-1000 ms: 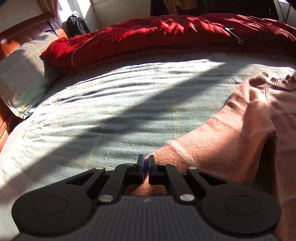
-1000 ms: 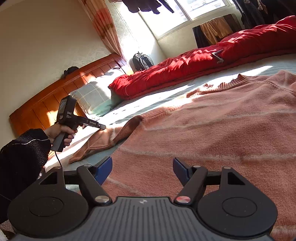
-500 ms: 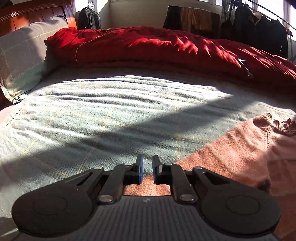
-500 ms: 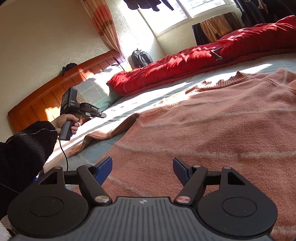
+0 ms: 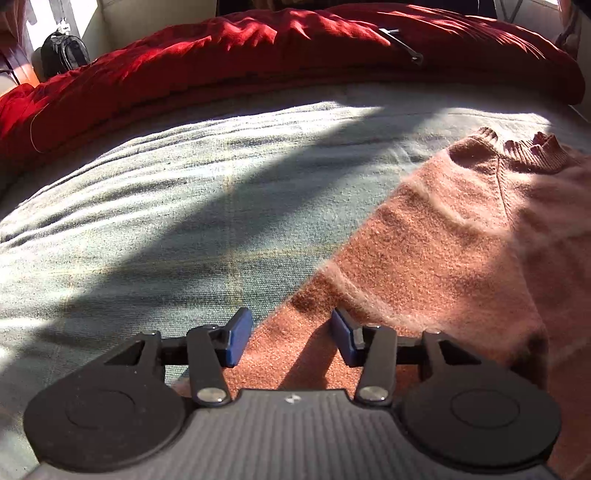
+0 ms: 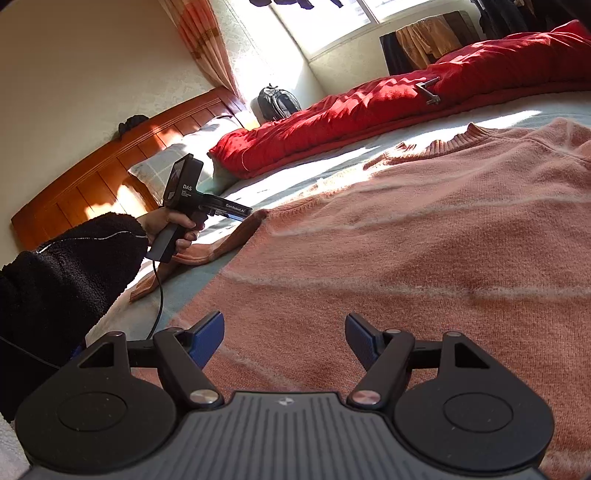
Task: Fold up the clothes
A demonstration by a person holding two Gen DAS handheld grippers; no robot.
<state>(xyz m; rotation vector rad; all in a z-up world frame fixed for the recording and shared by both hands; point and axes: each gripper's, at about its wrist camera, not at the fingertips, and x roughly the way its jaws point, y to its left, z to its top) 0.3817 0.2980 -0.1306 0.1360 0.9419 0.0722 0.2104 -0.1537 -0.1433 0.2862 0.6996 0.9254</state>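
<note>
Both tongs are seen low over the bed, each above pink knit. The left tongs [image 5: 291, 338] are parted to a modest gap and are opening; the sleeve [image 5: 424, 258] of the pink sweater [image 6: 424, 240] lies beneath and between the blue pads [image 5: 236, 341], but it is not pressed by them. The right tongs [image 6: 284, 339] are spread wide over the body of the sweater, with nothing gripped.

In the right wrist view, the left tongs [image 6: 236, 213] are also seen from the side, held by a hand [image 6: 173, 230] emerging from a dark fleece sleeve [image 6: 66, 273], just above the sleeve end that trails toward the bed's edge. A black cable [image 6: 159, 295] hangs from the handle.

The sweater is spread flat on the pale green bedspread [image 5: 166, 206], its faint light stripes running across the knit. Its ribbed collar [image 5: 517, 153] is turned toward the far side of the bed. Strong sunlight and long shadows are cast across both the bedspread and the garment.

Beyond the sweater, a red quilt [image 5: 258, 51] is bunched along the far edge of the bed, with a small metal object [image 6: 428, 90] resting on it. A checked pillow [image 6: 173, 162] is set against the wooden headboard [image 6: 92, 173]. Farther still, a dark backpack [image 6: 277, 103] is placed near the curtain [image 6: 207, 40], below a bright window [image 6: 332, 26].
</note>
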